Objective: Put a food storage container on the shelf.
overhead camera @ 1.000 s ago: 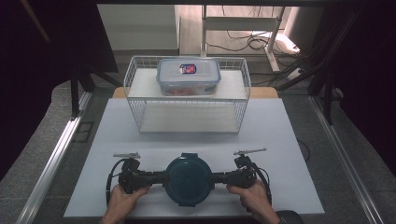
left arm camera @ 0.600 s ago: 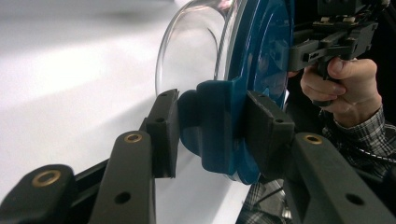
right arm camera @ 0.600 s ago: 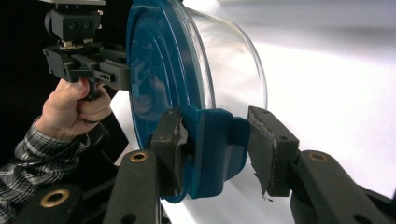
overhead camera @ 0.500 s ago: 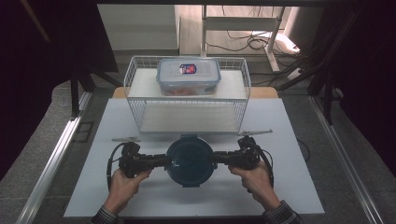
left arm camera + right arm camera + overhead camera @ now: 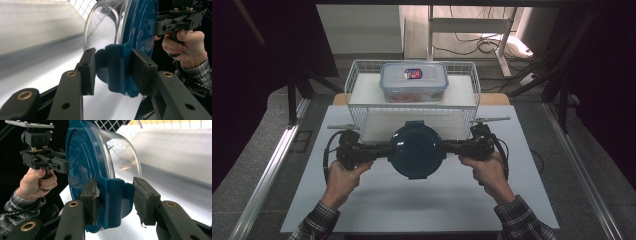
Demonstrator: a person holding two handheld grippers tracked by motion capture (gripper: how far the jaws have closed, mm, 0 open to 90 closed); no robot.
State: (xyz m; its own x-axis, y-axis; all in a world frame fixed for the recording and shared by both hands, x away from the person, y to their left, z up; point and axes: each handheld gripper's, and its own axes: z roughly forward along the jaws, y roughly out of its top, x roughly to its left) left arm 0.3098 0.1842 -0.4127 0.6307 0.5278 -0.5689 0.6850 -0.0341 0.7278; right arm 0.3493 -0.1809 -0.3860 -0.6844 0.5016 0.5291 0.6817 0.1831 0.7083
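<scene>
A round container (image 5: 417, 149) with a dark blue lid and a clear bowl hangs above the white table (image 5: 422, 200), just in front of the wire basket (image 5: 362, 117). Both grippers carry it between them. My left gripper (image 5: 388, 149) is shut on the blue latch tab at the container's left side. My right gripper (image 5: 446, 147) is shut on the tab at its right side. In the left gripper view the gripper (image 5: 113, 67) clamps the blue tab (image 5: 115, 65) below the clear bowl (image 5: 105, 27). In the right gripper view the gripper (image 5: 113, 195) holds the other tab under the lid (image 5: 82, 157).
Inside the wire basket, toward its back, a rectangular clear box (image 5: 413, 81) with a grey clip lid holds something orange. A metal rail (image 5: 272, 165) runs along the table's left side. Cables and a white stand (image 5: 472, 25) lie on the floor beyond the basket.
Both hands have risen and moved forward together, carrying the round container from near the table's front edge up to the front wall of the basket.
</scene>
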